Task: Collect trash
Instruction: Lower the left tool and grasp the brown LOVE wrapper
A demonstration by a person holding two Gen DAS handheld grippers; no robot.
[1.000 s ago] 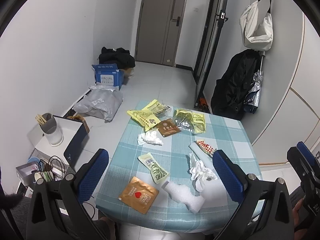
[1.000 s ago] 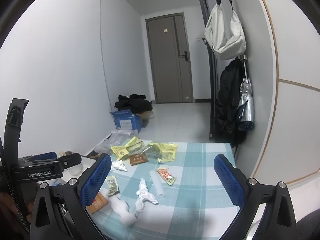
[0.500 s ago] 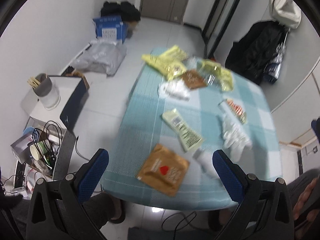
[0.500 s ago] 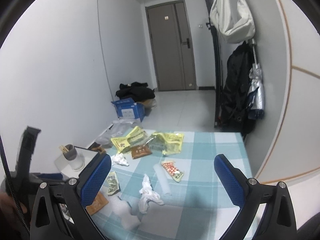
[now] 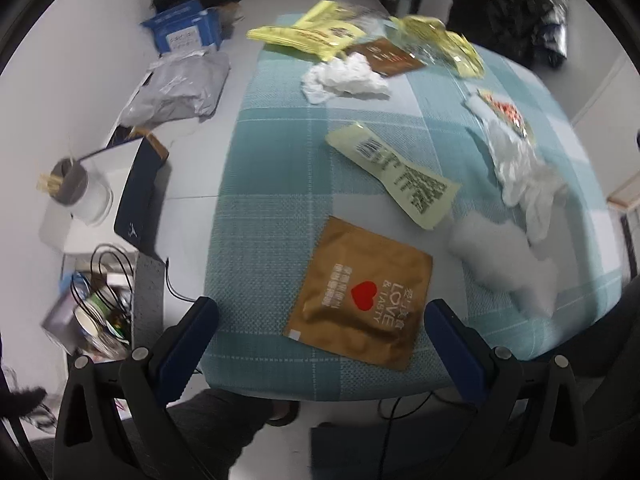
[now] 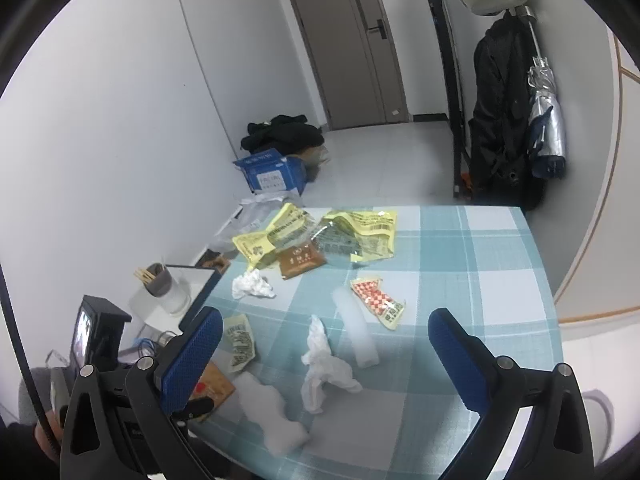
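Trash lies scattered on a table with a teal checked cloth (image 5: 272,184). My left gripper (image 5: 320,340) is open and empty, hovering over the near edge just above a brown "LOVE" packet (image 5: 362,296). Beyond it lie a pale yellow wrapper (image 5: 394,174), a white foam piece (image 5: 504,260), crumpled tissues (image 5: 344,78), and yellow bags (image 5: 312,36). My right gripper (image 6: 324,350) is open and empty above a crumpled tissue (image 6: 324,368), with a foam piece (image 6: 272,416), a white strip (image 6: 356,332) and a red-checked wrapper (image 6: 378,298) near it.
Left of the table stand a white side table with a cup of sticks (image 5: 74,190), a box of cables and cups (image 5: 92,312), a grey bag (image 5: 176,92) and a blue box (image 5: 184,32). Coats and an umbrella (image 6: 544,128) hang at the right wall.
My left gripper has tilted down and moved closer to the table's near edge, over the brown packet. My right gripper has tilted down toward the table.
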